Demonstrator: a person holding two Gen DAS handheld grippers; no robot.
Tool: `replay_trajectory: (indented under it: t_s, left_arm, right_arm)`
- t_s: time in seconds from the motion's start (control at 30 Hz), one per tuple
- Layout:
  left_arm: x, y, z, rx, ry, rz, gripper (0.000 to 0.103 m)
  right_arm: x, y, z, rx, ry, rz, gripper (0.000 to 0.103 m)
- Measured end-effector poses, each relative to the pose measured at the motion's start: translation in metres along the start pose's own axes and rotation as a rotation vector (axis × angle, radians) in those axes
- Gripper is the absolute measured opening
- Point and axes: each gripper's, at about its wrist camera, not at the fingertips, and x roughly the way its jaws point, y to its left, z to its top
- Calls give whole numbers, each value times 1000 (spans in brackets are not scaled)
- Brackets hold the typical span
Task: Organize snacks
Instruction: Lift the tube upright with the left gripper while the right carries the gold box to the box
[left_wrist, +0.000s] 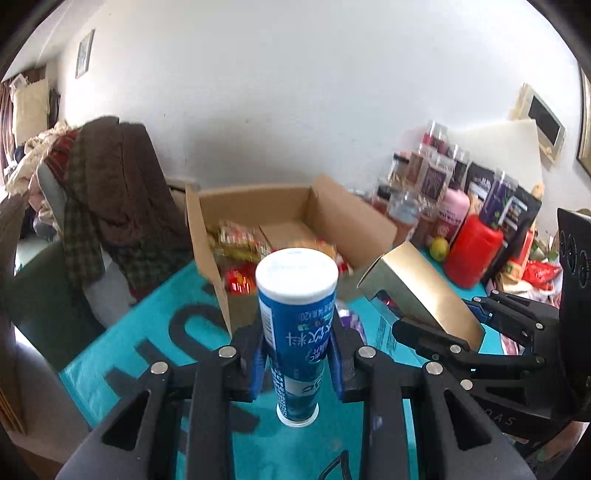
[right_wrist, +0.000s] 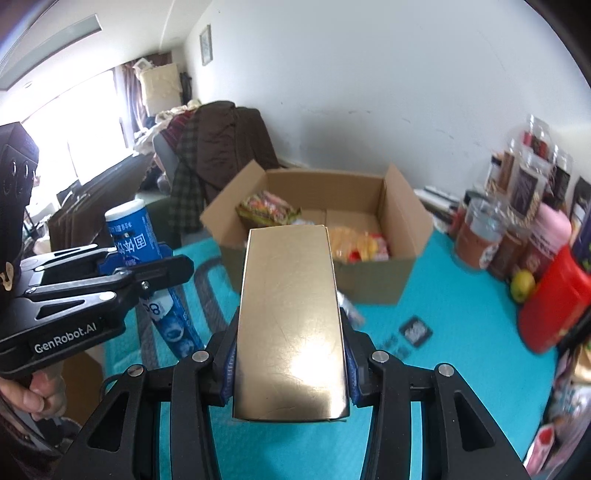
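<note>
My left gripper (left_wrist: 297, 350) is shut on a blue tube (left_wrist: 297, 325) with a white cap, held upright above the teal cloth. My right gripper (right_wrist: 290, 363) is shut on a flat gold box (right_wrist: 290, 314), its blue pads pressing both long sides. Each gripper shows in the other's view: the gold box (left_wrist: 417, 291) at the right, the blue tube (right_wrist: 147, 266) at the left. Ahead of both stands an open cardboard box (right_wrist: 373, 273) holding several snack packets (right_wrist: 269, 208). The same cardboard box (left_wrist: 236, 288) sits behind the tube in the left wrist view.
A teal cloth (right_wrist: 443, 317) covers the table. Jars, bottles, a red canister (right_wrist: 554, 306) and a yellow-green fruit (right_wrist: 522, 284) crowd the right side. A small dark packet (right_wrist: 415, 330) lies on the cloth. A chair draped with clothes (left_wrist: 110, 192) stands at the left.
</note>
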Motion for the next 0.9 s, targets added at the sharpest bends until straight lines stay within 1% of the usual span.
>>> replay_trajectory:
  t_s: [0.27,0.5,0.73,0.9]
  left_arm:
    - [5,6,44,24,-75,-7,28]
    - [22,8,71,43,-94,-8,28]
    - [45,12,96,59,-115,-7,28]
    - [73,14,116,68,-112,-15,28]
  right_arm:
    - [5,-9,42,-29,-74,0,44]
    - [20,-23,70,-12,-93,21,44]
    - [37,-40,90,-11,-110,-9,44]
    - [57,-59,103,-3,-101,-39,44]
